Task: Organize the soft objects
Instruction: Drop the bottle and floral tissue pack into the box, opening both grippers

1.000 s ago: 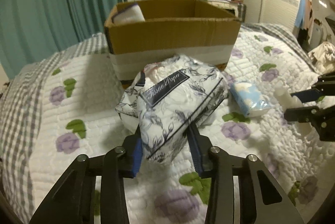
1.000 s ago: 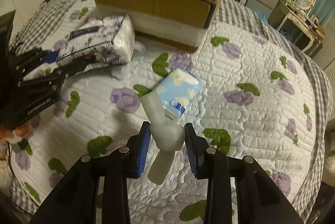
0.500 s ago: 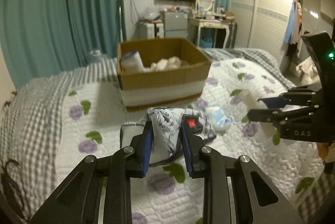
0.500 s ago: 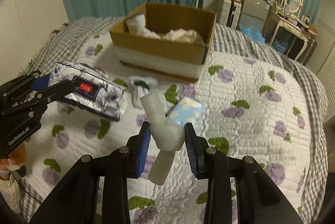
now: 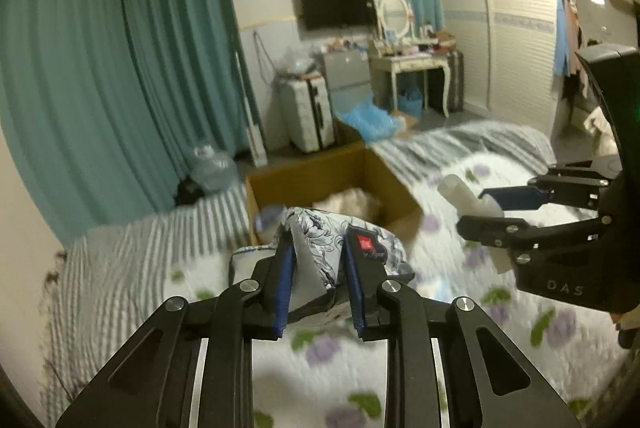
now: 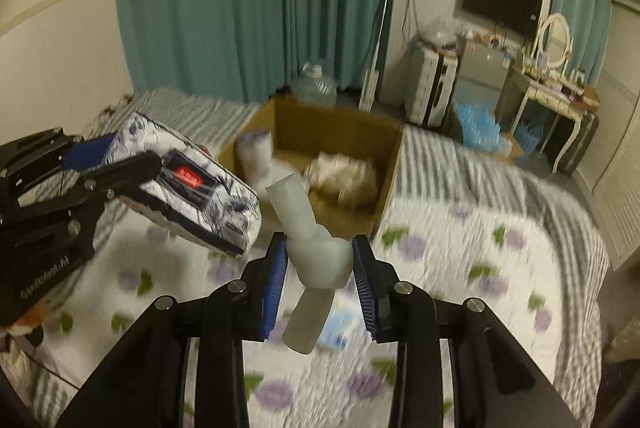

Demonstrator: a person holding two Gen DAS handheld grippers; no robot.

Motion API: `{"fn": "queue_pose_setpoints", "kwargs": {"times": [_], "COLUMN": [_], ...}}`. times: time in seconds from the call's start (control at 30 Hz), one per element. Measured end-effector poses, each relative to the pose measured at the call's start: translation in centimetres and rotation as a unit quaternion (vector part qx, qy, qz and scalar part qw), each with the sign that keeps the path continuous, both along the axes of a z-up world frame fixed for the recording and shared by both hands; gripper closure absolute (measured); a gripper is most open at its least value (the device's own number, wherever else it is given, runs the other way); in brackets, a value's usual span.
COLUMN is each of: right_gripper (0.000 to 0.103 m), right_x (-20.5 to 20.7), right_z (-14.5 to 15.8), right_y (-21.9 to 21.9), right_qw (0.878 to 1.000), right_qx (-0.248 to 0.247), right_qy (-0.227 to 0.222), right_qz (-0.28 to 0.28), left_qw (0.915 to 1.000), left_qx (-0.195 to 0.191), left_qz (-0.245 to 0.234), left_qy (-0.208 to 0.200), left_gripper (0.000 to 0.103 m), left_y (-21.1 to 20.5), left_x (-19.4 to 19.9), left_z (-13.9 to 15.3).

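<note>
Above a bed [image 6: 460,248] quilted with purple flowers, before the open cardboard box [image 6: 384,164] backed by teal curtains [image 6: 248,0], the left tool [image 5: 316,268] is clamping a floral tissue pack [image 5: 320,248] while the right tool [image 6: 320,268] is gripping a knotted white object [image 6: 320,256] beside it.

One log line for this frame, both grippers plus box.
left gripper: shut on tissue pack, airborne | right gripper: shut on white knotted piece, airborne | cardboard box: open on bed, partly filled
</note>
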State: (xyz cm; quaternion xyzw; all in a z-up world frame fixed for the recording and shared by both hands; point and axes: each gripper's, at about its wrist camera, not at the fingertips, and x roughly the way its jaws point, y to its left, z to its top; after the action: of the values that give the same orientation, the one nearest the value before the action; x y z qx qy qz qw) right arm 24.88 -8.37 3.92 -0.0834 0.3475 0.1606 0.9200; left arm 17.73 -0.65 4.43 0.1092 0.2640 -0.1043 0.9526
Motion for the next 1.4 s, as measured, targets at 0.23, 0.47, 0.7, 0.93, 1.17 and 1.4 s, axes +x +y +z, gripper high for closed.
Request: {"fn": "queue_pose_setpoints", "kwargs": {"times": [0.23,0.47,0.7,0.93,1.17,1.4], "right_gripper": [0.070,0.070,0.034,0.024,0.016,0.008], "right_x": [7.5,14.9,18.4,18.2,12.5,2.8], "right_z": [1.5,-3.0,-6.6,-4.9,1.9,9.3], "right_y": [0.9,1.8,1.1,-1.4,-2.3,-3.2], "right_qw": [1.000,0.999,0.998,0.996,0.995,0.992], "right_qx": [0.010,0.013,0.036,0.060,0.072,0.057], "right_qy": [-0.011,0.030,0.049,0.036,-0.018,-0.086], "right_qz": [-0.009,-0.015,-0.014,-0.056,-0.069,-0.069], "left_qw": [0.9996,0.9997,0.9987,0.9966,0.9949,0.9910], "left_qx": [-0.005,0.006,0.024,0.006,-0.010,-0.032], "left_qz": [0.005,0.006,0.029,0.073,0.090,0.089], "left_qy": [-0.029,-0.022,-0.036,-0.036,-0.045,-0.094], "left_gripper": [0.079,0.072,0.030,0.016,0.016,0.007], "left_y": [-0.4,-0.5,0.1,1.5,2.8,3.7], "left_x": [6.9,13.5,16.6,17.0,12.8,4.0], "left_z": [2.8,-0.9,-4.6,-4.3,-0.5,6.0]}}
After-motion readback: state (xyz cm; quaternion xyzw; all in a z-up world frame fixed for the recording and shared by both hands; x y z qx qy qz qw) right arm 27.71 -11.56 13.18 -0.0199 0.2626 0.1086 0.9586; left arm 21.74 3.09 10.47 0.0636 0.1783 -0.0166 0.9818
